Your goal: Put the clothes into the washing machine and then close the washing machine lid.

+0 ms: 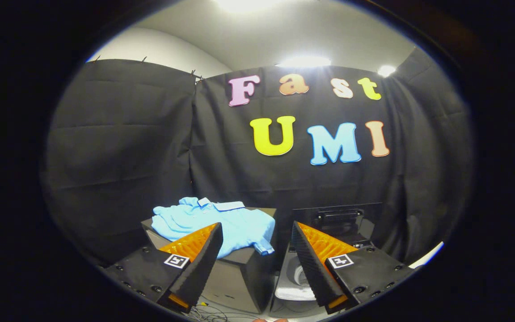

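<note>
A booth walled with black cloth [119, 147], hung in panels and pinned along the top edge. Above it, a pale wall and ceiling with bright lights [303, 61].

The gripper [256, 230] has its fingers spread wide apart, holding nothing.

Beyond the left finger, a light blue polo shirt [235, 223] lies spread flat on top of a dark box [244, 273], one sleeve hanging over the box's front edge. Just beside the box, beyond the right finger, stands the washing machine [295, 290]. Its lid [338, 219] is raised upright at the back, and the pale opening of the drum shows beneath. A tangle of thin cables [213, 315] lies on the light floor below the box.
</note>
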A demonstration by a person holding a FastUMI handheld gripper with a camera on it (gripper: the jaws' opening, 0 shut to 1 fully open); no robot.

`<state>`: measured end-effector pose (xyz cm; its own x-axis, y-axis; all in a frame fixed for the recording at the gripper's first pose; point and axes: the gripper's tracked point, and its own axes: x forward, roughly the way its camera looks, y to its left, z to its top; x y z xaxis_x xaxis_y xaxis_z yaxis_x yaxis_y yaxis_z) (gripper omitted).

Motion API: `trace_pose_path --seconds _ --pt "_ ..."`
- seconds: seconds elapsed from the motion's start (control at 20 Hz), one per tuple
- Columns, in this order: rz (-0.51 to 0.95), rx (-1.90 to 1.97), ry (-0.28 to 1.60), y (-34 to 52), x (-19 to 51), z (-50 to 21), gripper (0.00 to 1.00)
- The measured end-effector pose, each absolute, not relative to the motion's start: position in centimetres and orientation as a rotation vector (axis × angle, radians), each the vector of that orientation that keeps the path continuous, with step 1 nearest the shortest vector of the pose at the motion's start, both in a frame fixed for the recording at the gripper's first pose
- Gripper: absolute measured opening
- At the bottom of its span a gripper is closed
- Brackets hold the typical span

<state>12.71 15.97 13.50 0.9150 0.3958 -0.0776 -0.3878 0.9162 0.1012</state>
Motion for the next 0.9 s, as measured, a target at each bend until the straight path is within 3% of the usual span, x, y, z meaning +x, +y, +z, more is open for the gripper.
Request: trace_pose_path --seconds 0.45,0.9 --pt "0.557 -0.074 0.173 29.0 20.1 15.7 0.97" --pt "0.623 -0.216 0.314 39.1 26.2 11.2 0.98"
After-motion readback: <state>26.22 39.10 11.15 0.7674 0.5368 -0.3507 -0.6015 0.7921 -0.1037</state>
